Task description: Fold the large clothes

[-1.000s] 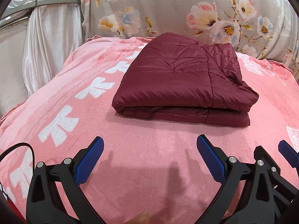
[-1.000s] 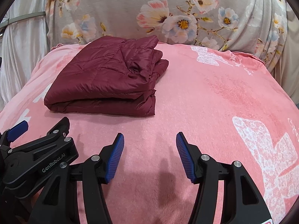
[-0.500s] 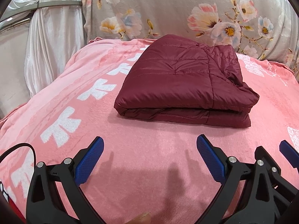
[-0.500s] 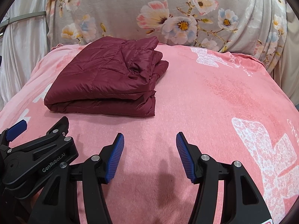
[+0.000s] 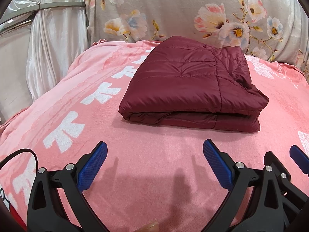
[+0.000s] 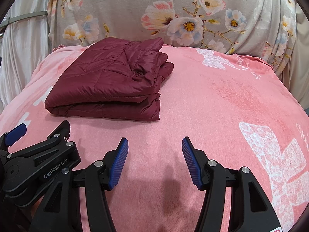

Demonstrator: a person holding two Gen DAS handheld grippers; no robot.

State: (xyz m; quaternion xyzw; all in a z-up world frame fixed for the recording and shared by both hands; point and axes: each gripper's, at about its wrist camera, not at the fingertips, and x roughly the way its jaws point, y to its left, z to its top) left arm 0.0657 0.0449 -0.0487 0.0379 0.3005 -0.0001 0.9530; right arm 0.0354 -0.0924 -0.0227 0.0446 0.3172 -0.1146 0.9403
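- Pink blanket (image 5: 154, 174) with white printed shapes covers a bed; behind it hangs a grey cloth with a flower print (image 5: 183, 9), and to the left a white satin curtain (image 5: 54, 48)
- Folded maroon quilted jacket (image 5: 185, 89) lies flat on the blanket toward the far side, layers stacked, its folded edge facing the cameras; in the right wrist view it sits left of centre (image 6: 110, 81)
- Left tongs (image 5: 154, 162) hover over bare blanket, blue pads spread wide, gripping nothing, well short of the jacket
- Right tongs (image 6: 154, 162) are likewise spread apart and empty, just beside the left tongs, whose black frame shows at the lower left of the right wrist view
- A fingertip (image 5: 150, 227) peeks in at the bottom edge of the left wrist view
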